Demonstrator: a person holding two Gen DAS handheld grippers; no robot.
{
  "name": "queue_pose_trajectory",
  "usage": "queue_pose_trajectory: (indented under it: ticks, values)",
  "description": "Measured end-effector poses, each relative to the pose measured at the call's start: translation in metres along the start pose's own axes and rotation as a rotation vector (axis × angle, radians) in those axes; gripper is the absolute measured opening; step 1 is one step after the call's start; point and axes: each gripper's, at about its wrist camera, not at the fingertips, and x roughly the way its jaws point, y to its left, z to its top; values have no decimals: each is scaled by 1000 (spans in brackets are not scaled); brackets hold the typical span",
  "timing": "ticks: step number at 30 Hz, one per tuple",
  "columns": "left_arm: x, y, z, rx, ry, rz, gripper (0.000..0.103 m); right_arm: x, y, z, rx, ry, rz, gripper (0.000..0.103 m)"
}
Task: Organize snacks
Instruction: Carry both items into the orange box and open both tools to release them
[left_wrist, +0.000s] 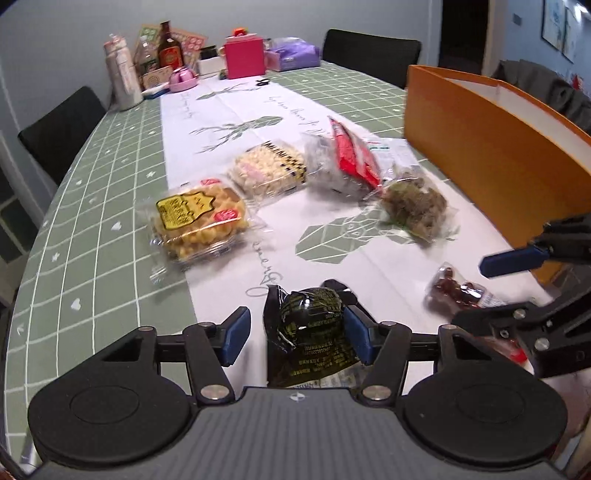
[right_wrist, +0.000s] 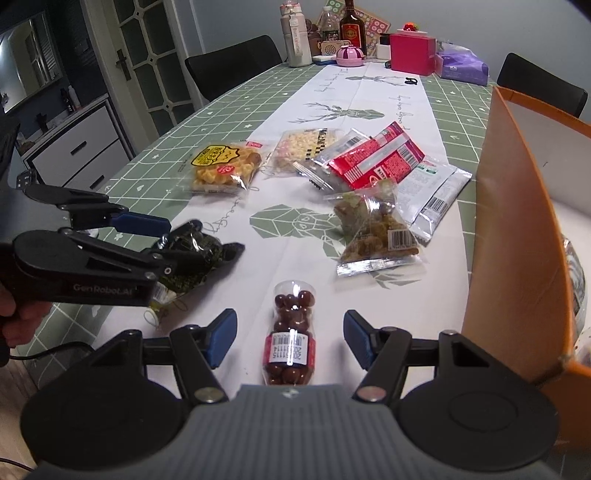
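Jaws of left gripper (left_wrist: 297, 336) apart around crinkly black packet (left_wrist: 310, 332); right gripper (right_wrist: 290, 341) spread, straddling clear bean tube (right_wrist: 291, 332).

The black plastic body of the left tool (right_wrist: 162, 236) carries the raised brand "GenRobot.AI" on its side. The clear plastic tube of brown chocolate balls (right_wrist: 291, 332) on the counter has a white barcode label whose digits are only partly legible, reading roughly "2003 1115". Print on the other snack packets is too blurred to read.
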Motion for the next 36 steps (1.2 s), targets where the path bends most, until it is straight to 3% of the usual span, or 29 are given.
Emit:
queue_pose_trajectory:
  ticks: [5, 8, 12, 14, 19, 22, 30, 36]
  values:
    - [7, -4, -5, 14, -18, 11, 74, 6, 3, -4, -30, 3, -21, 62]
    - [11, 0, -6, -36, -25, -19, 72, 10, 3, -6, -36, 13, -22, 63]
    - [12, 4, -6, -108, -42, -63, 46, 12, 10, -10, -103, -1, -58, 61]
    - [12, 1, -6, -110, -47, -53, 45, 12, 16, -13, -163, -10, -93, 55]
    - [9, -5, -6, -108, -37, -49, 44, 12, 16, -11, -171, 4, -78, 49]
    - [7, -9, -5, -107, -20, -46, 44, 10, 16, -9, -165, 14, -87, 30]
    - [-10, -23, -8, -94, -4, -48, 44, 4, 15, -11, -131, 43, -67, 30]
    - [-33, -33, 0, -66, -10, -47, 44, -16, 19, -9, -138, 14, -54, 30]
